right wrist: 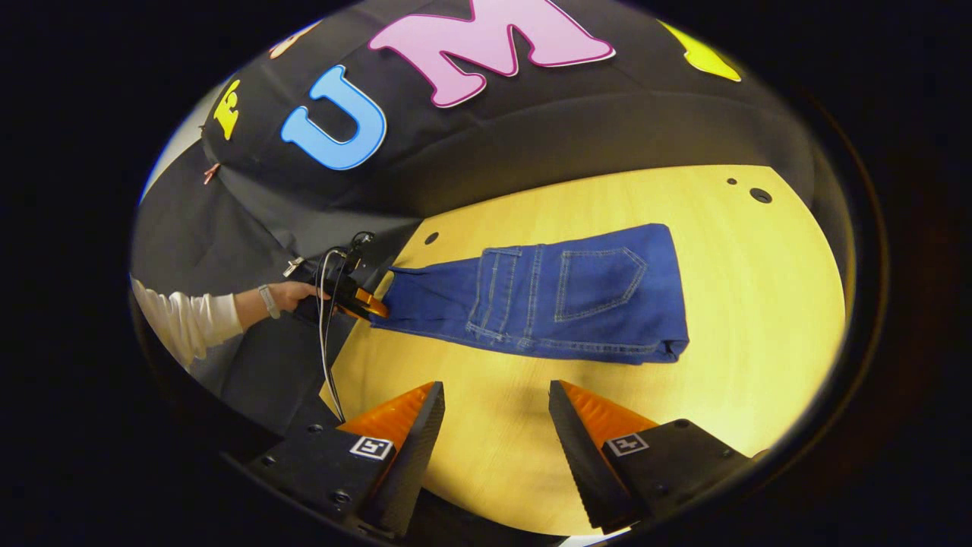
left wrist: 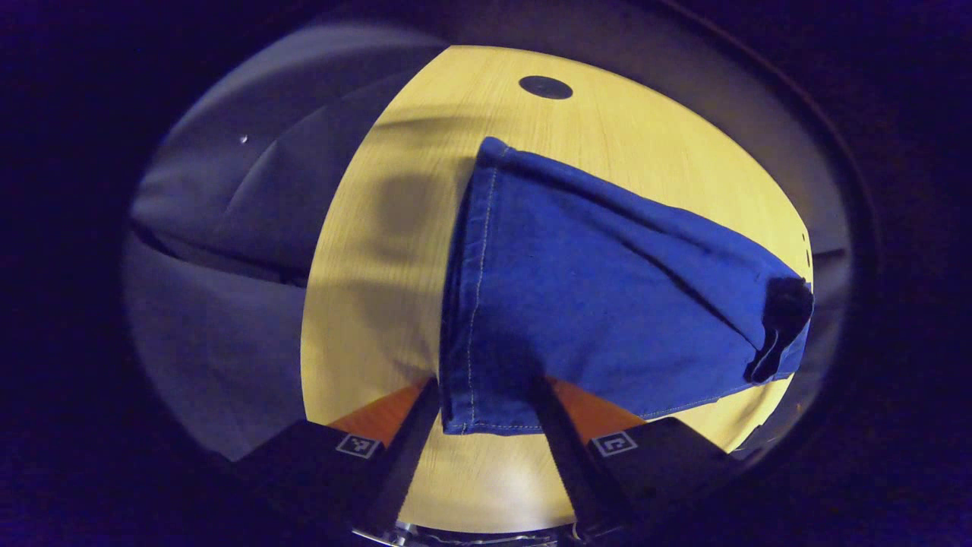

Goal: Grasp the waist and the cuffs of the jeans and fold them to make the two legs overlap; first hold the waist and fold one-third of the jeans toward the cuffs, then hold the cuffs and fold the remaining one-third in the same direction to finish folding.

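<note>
Your jeans (right wrist: 562,300) lie flat on the yellow worktop (right wrist: 759,319), legs stacked one over the other, a back pocket (right wrist: 600,281) facing up. In the right gripper view the waist end sits toward the right of the worktop, and the narrow cuff end runs left to the worktop's edge.

Your left gripper (left wrist: 486,414) is at that cuff end. In the left gripper view the hemmed cuff lies between its two fingers (left wrist: 414,425), and both dark fingers bracket the fabric edge, yet you cannot tell from here whether they press on it. In the right gripper view that same gripper (right wrist: 364,302) meets the cuff at the worktop's edge, with your hand (right wrist: 292,295) and white sleeve (right wrist: 182,319) behind it.

Your right gripper (right wrist: 497,414) is released, fingers spread wide, holding nothing. It hangs above bare worktop, near the long stitched edge of the jeans but apart from them.

A dark round hole (left wrist: 545,87) sits in the worktop beyond the jeans.
</note>
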A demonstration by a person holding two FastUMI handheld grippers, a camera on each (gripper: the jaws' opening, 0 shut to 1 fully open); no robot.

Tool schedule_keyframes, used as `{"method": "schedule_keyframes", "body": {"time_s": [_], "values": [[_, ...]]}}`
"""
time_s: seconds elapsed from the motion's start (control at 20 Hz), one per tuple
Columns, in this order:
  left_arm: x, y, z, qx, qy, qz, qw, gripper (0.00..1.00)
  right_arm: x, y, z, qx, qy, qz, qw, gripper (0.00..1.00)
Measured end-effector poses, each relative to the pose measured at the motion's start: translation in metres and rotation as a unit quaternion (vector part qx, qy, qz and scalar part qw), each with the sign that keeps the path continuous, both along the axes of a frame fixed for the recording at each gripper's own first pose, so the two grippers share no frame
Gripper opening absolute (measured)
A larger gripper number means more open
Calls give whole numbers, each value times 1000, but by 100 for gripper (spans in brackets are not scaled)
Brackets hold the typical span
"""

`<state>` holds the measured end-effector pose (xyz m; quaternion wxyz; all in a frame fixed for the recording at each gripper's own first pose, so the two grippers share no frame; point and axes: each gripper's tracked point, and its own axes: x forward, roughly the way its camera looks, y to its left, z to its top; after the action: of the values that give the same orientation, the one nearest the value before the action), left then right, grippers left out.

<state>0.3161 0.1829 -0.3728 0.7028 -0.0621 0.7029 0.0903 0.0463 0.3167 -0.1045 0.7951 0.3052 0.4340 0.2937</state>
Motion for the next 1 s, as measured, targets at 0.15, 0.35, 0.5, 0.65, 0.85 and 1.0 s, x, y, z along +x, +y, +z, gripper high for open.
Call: {"method": "schedule_keyframes", "body": {"time_s": [0.15, 0.35, 0.5, 0.65, 0.85, 1.0], "values": [[13, -34, -10, -47, 14, -18, 999, 58, 2, 0, 4, 8, 5, -13, 1000, 86], [19, -59, 1, -58, -22, 10, 998, 13, 6, -5, 9, 12, -1, -23, 1000, 86], [31, -100, 54, -93, -81, -27, 992, 11, 8, -9, 7, 7, -2, -25, 1000, 86], [46, -153, 130, -112, -145, -85, 979, 11, 18, -20, 8, 12, -3, -34, 999, 86], [75, -271, 202, -151, -235, -179, 943, 11, 29, -29, 13, 27, 1, -42, 999, 86], [90, -368, 229, -189, -271, -248, 911, 11, 32, -41, 15, 19, -14, -44, 999, 86]]}}
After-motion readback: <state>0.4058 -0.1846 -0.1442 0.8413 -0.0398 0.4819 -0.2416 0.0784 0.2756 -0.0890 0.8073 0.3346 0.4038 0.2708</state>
